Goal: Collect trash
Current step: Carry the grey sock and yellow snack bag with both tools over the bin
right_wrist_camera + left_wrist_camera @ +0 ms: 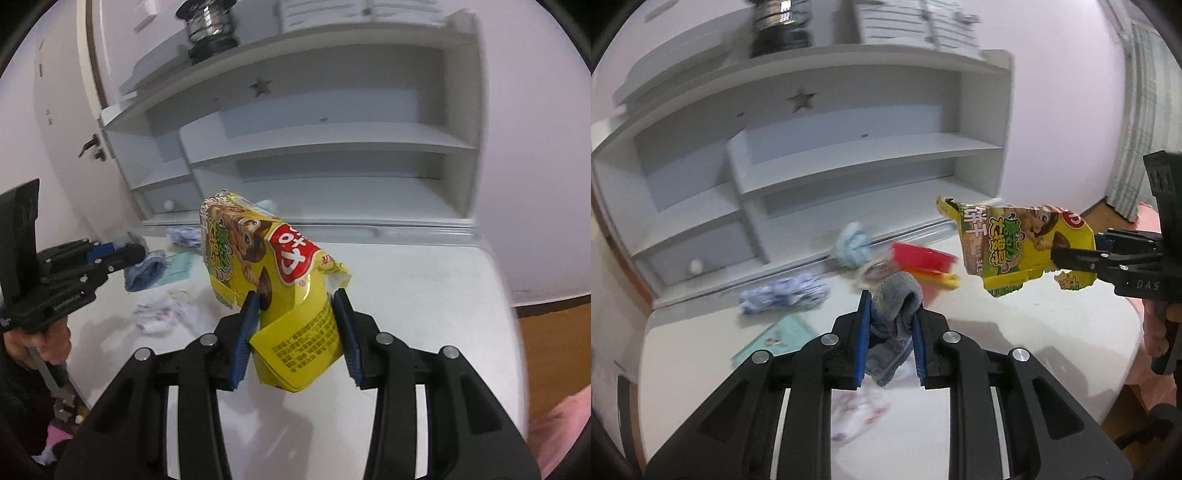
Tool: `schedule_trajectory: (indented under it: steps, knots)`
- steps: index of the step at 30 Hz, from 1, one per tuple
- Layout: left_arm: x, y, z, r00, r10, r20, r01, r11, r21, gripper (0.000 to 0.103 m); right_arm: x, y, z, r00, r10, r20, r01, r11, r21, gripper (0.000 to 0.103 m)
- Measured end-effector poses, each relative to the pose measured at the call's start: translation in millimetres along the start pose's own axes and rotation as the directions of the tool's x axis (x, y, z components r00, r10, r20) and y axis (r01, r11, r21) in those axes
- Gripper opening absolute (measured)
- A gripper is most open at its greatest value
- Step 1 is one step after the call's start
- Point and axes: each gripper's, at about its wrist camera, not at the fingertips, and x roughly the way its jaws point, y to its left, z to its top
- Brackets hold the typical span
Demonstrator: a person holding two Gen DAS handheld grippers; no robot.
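While both pieces of trash hang clear of the white worktop, each hand-held gripper carries its own load, probably so that two items go to the bin in one trip. The left hand-held gripper has its blue pads squeezed tight on a crumpled grey-blue cloth wad, which bulges above and droops below the jaws. The right hand-held gripper stands part open, its pads pressing the flattened bottom end of a yellow printed cardboard snack box, torn and dented.

Left behind on the worktop lie a blue-and-white crumpled wrapper, a pale blue crumpled tissue, a red plastic piece and a teal card.

Only the left wrist view shows the red piece and the box's torn far flap; only the right wrist view shows the white crumpled paper clearly, a door handle and the box's printed underside.
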Motion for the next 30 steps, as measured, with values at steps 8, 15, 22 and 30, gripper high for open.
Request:
schedule_trajectory:
  steps: [8,15,22,30]
  knots:
    - [14.5,-94.8,18.0,0.991,-0.137,-0.005,0.137,0.986,0.096,0.019,-76.5,-80.7,-47.2,0.986,-0.164,0.036,0.158,0.979,0.126,0.042]
    - [35.9,-237.8,26.0,0.936,-0.350,-0.025,0.348,0.915,0.207,0.020,-160.4,-164.7,-124.2,0.921,-0.389,0.027,0.363,0.880,0.306,0.042]
    - [47.8,-382.5,5.3,0.837,-0.543,-0.070,0.538,0.790,0.293,0.019,-231.9,-231.8,-220.6,0.830,-0.555,-0.062,0.517,0.721,0.462,0.042]
    - [87.6,-495.4,-52.8,0.745,-0.632,-0.212,0.663,0.670,0.333,0.020,-250.6,-284.5,-319.0,0.760,-0.619,-0.196,0.605,0.565,0.560,0.042]
